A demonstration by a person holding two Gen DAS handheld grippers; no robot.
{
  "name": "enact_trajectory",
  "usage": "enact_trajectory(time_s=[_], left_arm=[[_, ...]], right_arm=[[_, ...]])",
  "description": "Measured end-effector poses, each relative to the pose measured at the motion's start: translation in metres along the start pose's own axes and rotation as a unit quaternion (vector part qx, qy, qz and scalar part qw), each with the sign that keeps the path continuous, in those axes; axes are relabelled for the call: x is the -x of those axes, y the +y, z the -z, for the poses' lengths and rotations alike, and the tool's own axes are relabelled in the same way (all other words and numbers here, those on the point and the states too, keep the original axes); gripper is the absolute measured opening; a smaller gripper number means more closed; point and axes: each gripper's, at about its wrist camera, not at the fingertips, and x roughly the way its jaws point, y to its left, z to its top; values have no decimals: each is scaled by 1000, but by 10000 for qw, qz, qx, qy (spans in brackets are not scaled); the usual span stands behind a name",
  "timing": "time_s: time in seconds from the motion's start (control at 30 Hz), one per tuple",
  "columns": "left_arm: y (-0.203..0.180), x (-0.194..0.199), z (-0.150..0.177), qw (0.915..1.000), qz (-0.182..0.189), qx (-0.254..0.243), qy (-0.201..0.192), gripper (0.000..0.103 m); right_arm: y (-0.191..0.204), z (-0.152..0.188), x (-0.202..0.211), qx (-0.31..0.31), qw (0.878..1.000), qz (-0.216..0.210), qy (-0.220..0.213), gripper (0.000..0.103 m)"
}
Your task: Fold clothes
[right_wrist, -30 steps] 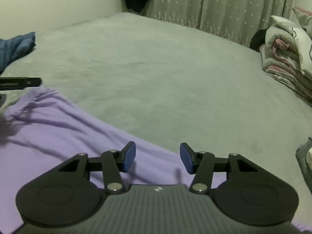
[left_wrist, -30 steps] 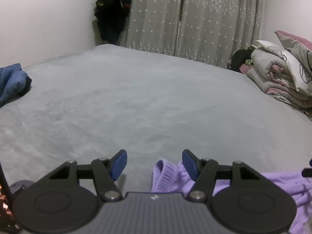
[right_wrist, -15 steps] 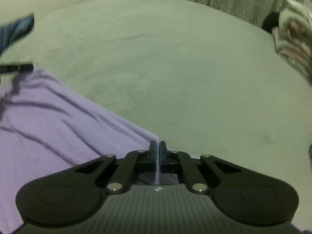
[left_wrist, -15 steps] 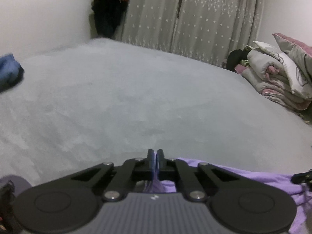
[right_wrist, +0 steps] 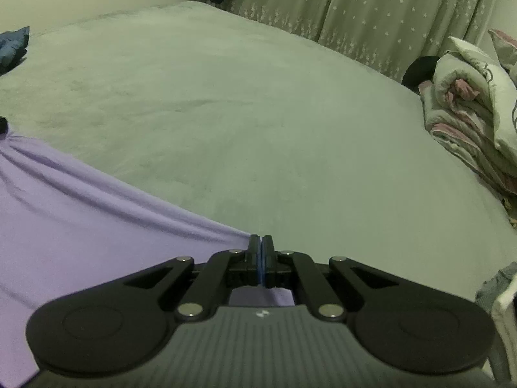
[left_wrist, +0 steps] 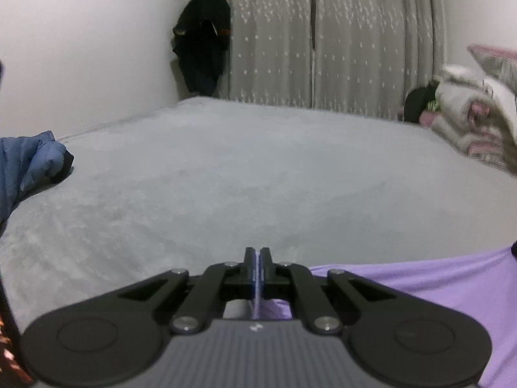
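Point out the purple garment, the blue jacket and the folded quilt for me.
purple garment (right_wrist: 80, 213): right wrist view, on the stretched cloth.
blue jacket (left_wrist: 29, 161): left wrist view, on its puffy sleeve.
folded quilt (right_wrist: 465, 113): right wrist view, on the rolled front edge.

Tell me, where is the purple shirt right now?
The purple shirt is stretched over the near edge of the grey bed, pinched by the left gripper and the right gripper.

Both views low across shared bed
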Motion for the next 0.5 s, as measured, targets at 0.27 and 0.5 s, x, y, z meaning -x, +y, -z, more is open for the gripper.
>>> enact_trajectory(time_s=[0.27,0.5], left_arm=[[5,-8,2,9994,-177,114,289,7],[-6,8,0,9994,-235,66,255,48]], right_arm=[[16,5,-21,-7,9995,293,72,5],[26,6,-6,-23,9980,626,116,28]])
